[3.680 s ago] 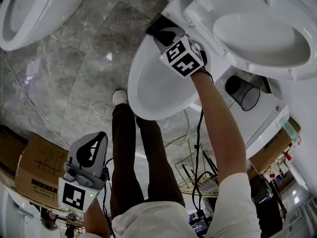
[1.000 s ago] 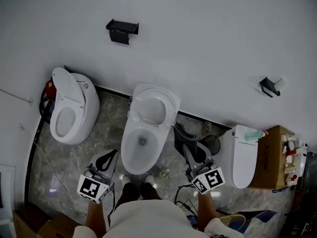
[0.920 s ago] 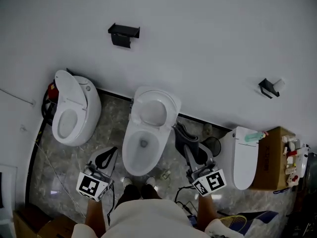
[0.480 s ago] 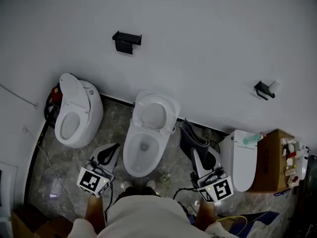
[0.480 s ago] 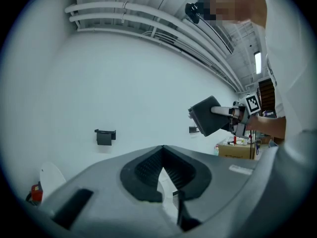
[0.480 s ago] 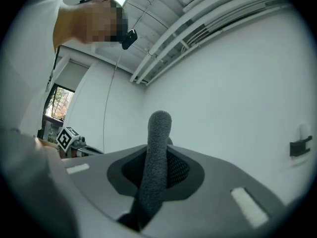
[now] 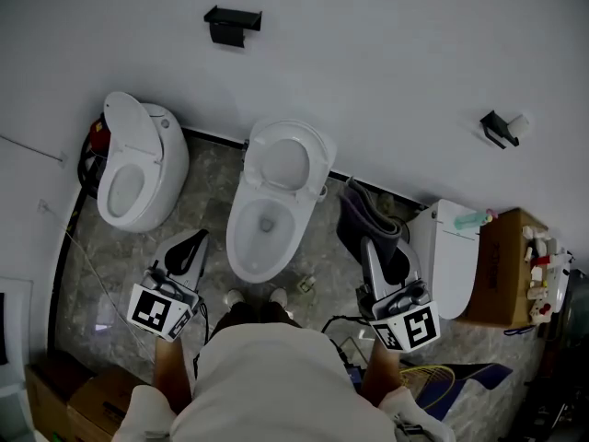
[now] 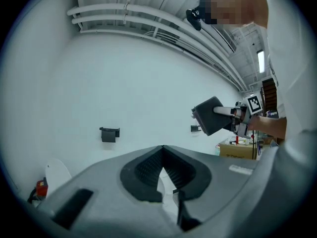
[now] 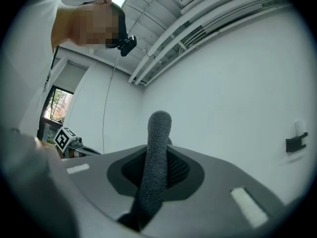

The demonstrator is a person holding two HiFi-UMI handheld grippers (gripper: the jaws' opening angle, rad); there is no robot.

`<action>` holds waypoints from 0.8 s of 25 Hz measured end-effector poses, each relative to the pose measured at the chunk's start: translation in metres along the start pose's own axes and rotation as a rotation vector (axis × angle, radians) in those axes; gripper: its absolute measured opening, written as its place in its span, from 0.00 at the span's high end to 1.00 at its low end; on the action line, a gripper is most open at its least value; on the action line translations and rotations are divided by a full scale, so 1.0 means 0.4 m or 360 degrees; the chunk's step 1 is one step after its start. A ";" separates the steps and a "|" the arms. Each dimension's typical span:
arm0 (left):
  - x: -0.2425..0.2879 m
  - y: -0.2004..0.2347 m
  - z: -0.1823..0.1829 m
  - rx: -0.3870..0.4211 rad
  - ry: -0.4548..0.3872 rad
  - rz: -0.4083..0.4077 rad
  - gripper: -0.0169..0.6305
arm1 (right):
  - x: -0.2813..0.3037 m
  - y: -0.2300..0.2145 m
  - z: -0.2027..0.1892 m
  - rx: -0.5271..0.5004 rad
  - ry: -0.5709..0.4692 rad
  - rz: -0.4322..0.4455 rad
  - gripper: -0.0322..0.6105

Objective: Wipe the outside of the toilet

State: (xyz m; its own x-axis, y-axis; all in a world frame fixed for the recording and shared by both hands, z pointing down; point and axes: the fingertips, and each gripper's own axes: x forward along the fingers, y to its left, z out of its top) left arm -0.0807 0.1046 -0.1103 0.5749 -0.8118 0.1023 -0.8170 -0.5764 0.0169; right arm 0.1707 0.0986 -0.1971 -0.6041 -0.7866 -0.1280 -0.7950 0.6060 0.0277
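Currently person stands facing the middle toilet, seat & lid up, bowl just ahead of the shoes on grey marble floor. Nothing is touching the toilet; both tools are held low, one at each side of it.

Left hand-held gripper: in its own view the jaws are pressed together at the tips, nothing between them. It sits between the middle toilet and a 2nd toilet at the left, which also has its lid up.

Right hand-held gripper is pinching a dark grey cloth. In the right gripper view the cloth stands up as a fuzzy roll from between the closed jaws. From the left gripper view it shows as a flat dark slab sticking out of the right tool, clear of the wall.

A 3rd toilet, lid down, is at the right, w/ a cardboard box just beside it. Two black wall holders sit on the white wall.
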 end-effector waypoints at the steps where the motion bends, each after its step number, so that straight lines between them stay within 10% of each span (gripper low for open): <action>1: 0.000 -0.007 -0.001 0.0002 -0.0001 -0.0002 0.98 | -0.006 -0.002 -0.003 0.0000 0.0002 -0.0004 0.86; 20: 0.035 -0.031 -0.017 0.0024 0.0045 -0.0001 0.98 | -0.013 -0.044 -0.053 0.0013 0.0054 0.0001 0.86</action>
